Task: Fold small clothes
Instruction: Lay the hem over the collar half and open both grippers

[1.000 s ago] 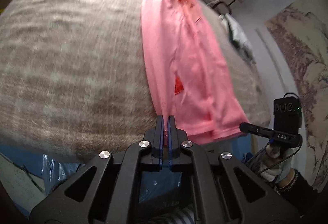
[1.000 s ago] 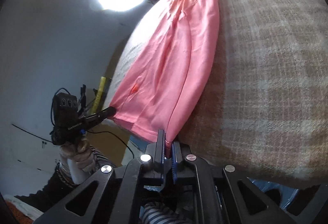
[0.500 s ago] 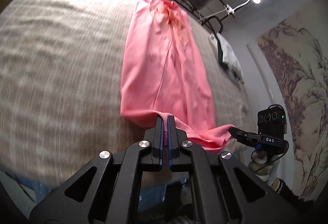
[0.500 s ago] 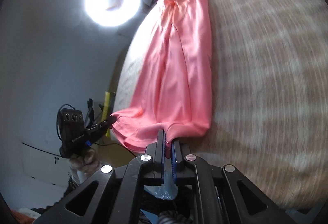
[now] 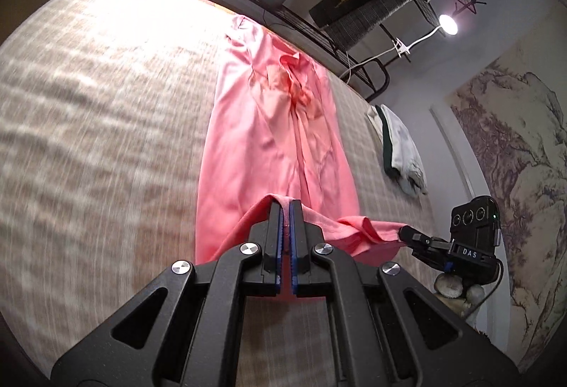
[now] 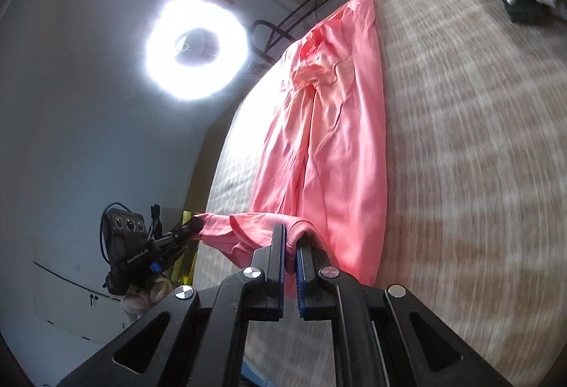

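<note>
The left tongs (image 5: 285, 209) are clamped on one near corner of the single pink garment (image 5: 273, 146), and the right tongs (image 6: 290, 234) are clamped on the other near corner, so the hem between them is lifted above the surface (image 5: 88, 139). The rest of the garment lies long and flat on the checked beige cloth of the surface, stretching away from the two tongs. One folded white and dark green cloth (image 5: 400, 153) lies apart near the far edge, and two lamps shine: one ring light (image 6: 196, 50) and one small clip lamp (image 5: 447, 23).
</note>
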`<state>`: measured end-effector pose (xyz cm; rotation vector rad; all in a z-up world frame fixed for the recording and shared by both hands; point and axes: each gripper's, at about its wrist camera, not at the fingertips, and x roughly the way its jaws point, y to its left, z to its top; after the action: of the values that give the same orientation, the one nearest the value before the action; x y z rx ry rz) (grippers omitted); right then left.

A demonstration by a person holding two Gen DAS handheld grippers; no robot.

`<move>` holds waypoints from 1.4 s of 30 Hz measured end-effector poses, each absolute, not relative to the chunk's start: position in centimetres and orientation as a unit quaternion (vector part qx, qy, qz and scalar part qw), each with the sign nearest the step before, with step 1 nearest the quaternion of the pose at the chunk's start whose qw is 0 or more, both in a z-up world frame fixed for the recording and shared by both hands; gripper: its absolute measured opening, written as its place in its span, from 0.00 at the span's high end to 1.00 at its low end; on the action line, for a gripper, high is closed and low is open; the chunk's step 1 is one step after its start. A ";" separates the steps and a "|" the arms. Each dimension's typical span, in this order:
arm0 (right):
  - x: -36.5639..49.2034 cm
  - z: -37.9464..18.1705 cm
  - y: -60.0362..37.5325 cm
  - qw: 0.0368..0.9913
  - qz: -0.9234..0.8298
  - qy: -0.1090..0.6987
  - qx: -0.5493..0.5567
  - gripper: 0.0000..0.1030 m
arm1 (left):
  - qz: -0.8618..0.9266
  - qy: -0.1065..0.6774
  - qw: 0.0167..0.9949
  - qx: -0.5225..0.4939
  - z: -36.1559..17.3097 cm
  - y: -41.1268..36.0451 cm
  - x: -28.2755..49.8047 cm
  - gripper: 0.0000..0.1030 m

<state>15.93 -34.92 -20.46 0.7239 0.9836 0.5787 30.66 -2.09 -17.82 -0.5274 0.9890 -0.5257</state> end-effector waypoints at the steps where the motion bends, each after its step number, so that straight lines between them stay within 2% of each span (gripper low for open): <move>1: 16.3 -20.5 -35.0 0.781 0.268 0.455 0.332 0.98 | -0.244 0.462 0.816 -0.247 -17.9 -2.2 31.2 1.00; 11: 22.1 -19.8 -35.4 0.797 0.255 0.439 0.327 0.98 | -0.228 0.459 0.822 -0.249 -18.9 -3.4 36.7 1.00; 22: 27.0 -22.2 -36.2 0.795 0.225 0.450 0.338 0.98 | -0.195 0.478 0.822 -0.241 -22.0 -4.3 40.8 1.00; 30: 29.0 -23.7 -36.6 0.794 0.204 0.460 0.341 0.97 | -0.192 0.467 0.829 -0.238 -22.3 -4.9 42.6 0.99; 32: 29.3 -23.5 -36.5 0.795 0.211 0.458 0.337 0.93 | -0.189 0.467 0.832 -0.231 -22.3 -5.0 42.9 0.99; 33: 29.3 -23.2 -36.4 0.797 0.213 0.459 0.329 0.90 | -0.191 0.469 0.831 -0.231 -22.4 -5.0 43.1 0.92; 34: 29.5 -23.0 -36.4 0.800 0.210 0.460 0.323 0.74 | -0.190 0.468 0.831 -0.232 -22.3 -5.0 43.1 0.79; 35: 29.3 -22.7 -36.6 0.804 0.207 0.457 0.318 0.68 | -0.189 0.462 0.835 -0.233 -22.1 -4.8 43.0 0.73; 36: 29.1 -22.3 -36.8 0.812 0.200 0.451 0.312 0.68 | -0.187 0.457 0.838 -0.231 -21.9 -4.6 42.8 0.67; 42: 28.0 -20.5 -36.6 0.819 0.238 0.441 0.279 0.77 | -0.210 0.446 0.847 -0.197 -20.3 -4.4 41.2 0.66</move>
<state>27.96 -36.64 -20.52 0.5946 0.9392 0.5071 41.17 -4.41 -20.25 -0.4160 0.9395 -0.4437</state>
